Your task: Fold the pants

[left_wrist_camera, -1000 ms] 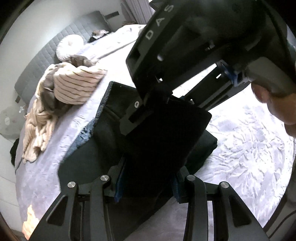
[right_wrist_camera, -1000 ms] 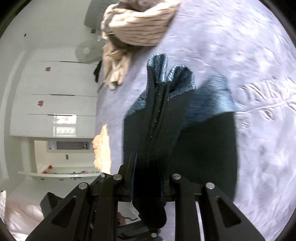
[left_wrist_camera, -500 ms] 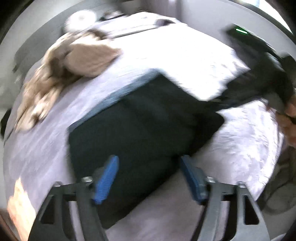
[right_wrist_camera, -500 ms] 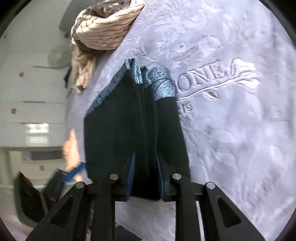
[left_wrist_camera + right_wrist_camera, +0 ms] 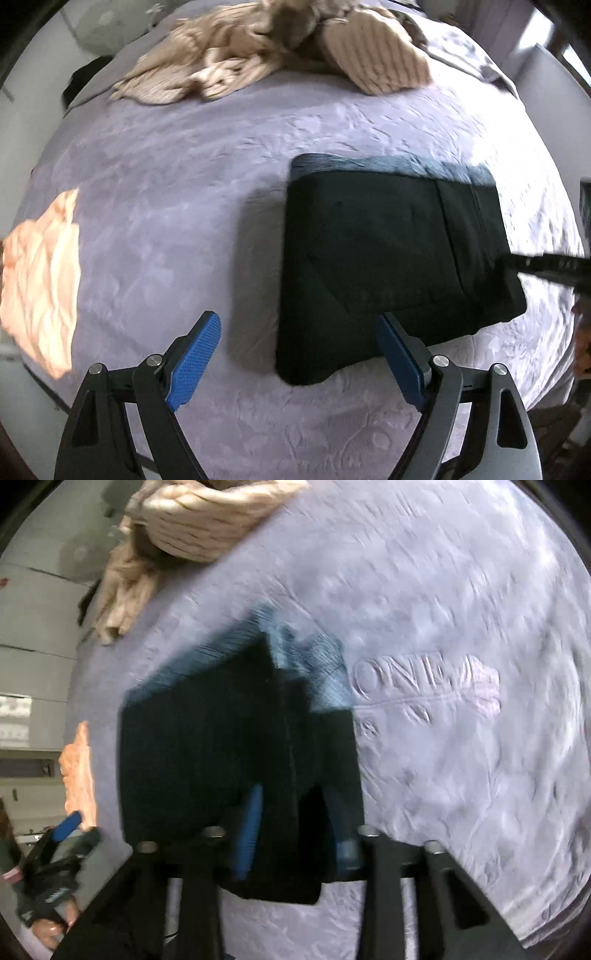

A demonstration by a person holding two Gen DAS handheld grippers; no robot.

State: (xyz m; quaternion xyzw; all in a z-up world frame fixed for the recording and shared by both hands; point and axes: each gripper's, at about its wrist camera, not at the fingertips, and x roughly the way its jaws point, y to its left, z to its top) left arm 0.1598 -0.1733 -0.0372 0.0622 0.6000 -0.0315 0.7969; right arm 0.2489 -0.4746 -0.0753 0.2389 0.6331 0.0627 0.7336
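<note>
Between the opening right gripper [image 5: 295, 834] jaws lay the folded pants [image 5: 221, 746] edge; the left gripper [image 5: 295, 354] stood wide, empty, off to the side.

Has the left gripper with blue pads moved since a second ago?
Yes. The left gripper has let go and pulled back from the folded black pants, toward the peach cloth side of the bed.

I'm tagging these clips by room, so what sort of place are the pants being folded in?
Most likely a bedroom. The folded dark pants lie on a bed with an embossed lavender bedspread, a heap of beige striped clothes sits at its far side, and white cupboard doors stand beyond the bed.
</note>
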